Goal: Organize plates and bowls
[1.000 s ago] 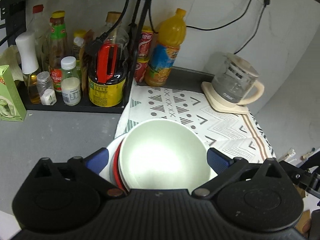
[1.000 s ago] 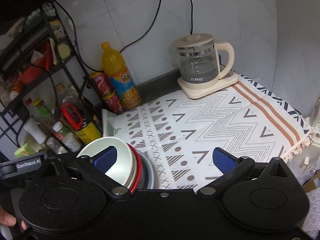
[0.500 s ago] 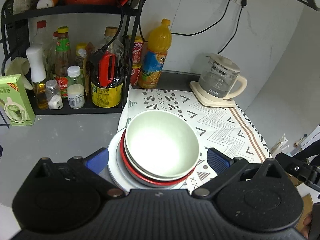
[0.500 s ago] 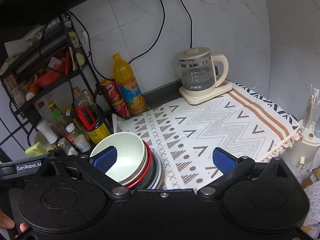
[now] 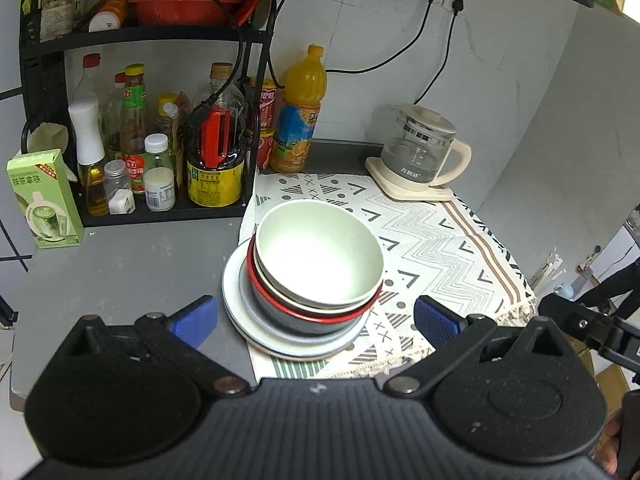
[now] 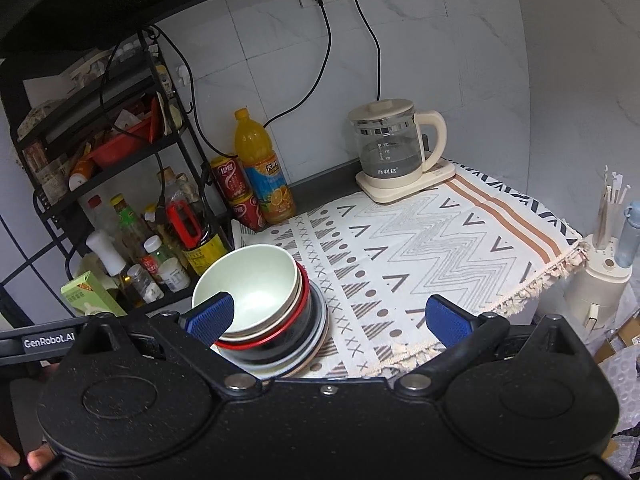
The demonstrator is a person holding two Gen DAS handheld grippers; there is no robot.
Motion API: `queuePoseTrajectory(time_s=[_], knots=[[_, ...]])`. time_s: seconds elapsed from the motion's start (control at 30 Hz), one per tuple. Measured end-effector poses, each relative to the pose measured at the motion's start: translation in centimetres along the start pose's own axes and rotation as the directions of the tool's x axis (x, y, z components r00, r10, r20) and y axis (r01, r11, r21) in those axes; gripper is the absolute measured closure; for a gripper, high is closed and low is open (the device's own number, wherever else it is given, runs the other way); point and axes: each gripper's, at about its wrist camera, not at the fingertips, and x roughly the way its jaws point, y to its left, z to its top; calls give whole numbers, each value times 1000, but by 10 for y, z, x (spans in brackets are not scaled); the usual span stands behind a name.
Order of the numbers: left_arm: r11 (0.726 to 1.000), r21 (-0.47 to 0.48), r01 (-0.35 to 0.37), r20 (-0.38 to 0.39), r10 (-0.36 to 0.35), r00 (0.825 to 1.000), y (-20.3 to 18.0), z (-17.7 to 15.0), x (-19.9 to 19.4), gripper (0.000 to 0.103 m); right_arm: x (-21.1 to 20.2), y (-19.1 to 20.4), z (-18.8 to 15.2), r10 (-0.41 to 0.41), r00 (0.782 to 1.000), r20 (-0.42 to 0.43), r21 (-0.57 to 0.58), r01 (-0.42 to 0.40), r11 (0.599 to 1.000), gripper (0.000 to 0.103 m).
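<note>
Grey countertop is taking up the left half of this little kitchen corner, with a white cloth mat printed with zigzags and triangles covering the right half. Nearest the cameras, the left gripper is hovering with its blue-padded fingers spread wide apart and holding nothing, the stack sitting just ahead between them. The right gripper is also gaping wide and gripping nothing, its left pad showing in front of the top bowl's rim, though I can't tell if it's touching.

The stack itself is sitting right on the mat's left edge, half on the bare counter: a pale green round bowl is nesting on top, inside a red-rimmed dark bowl, and both are resting on a couple of wide flat pale plates.

Further back, a black metal rack full of sauce bottles and jars is standing on the left, an orange juice bottle is standing beside it against the wall, and a glass kettle with a cream handle and base is sitting at the mat's far corner.
</note>
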Motion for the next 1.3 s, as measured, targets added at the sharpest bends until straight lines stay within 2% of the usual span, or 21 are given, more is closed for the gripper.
queuePoseTrajectory(time_s=[0.27, 0.43, 0.67, 1.3], knots=[[1000, 17, -14, 10, 13, 1000, 6, -16, -19, 0, -13, 3, -24, -9, 1000, -24, -9, 9, 1000, 0], [997, 62, -35, 6, 35, 999, 9, -30, -27, 0, -18, 6, -37, -23, 998, -54, -36, 22, 999, 0], [997, 68, -40, 7, 40, 999, 14, -47, -36, 0, -27, 9, -55, -38, 997, -69, -103, 30, 994, 0], [996, 77, -44, -1, 44, 999, 18, -67, -40, 0, -30, 11, -63, -23, 996, -85, -131, 11, 991, 0]])
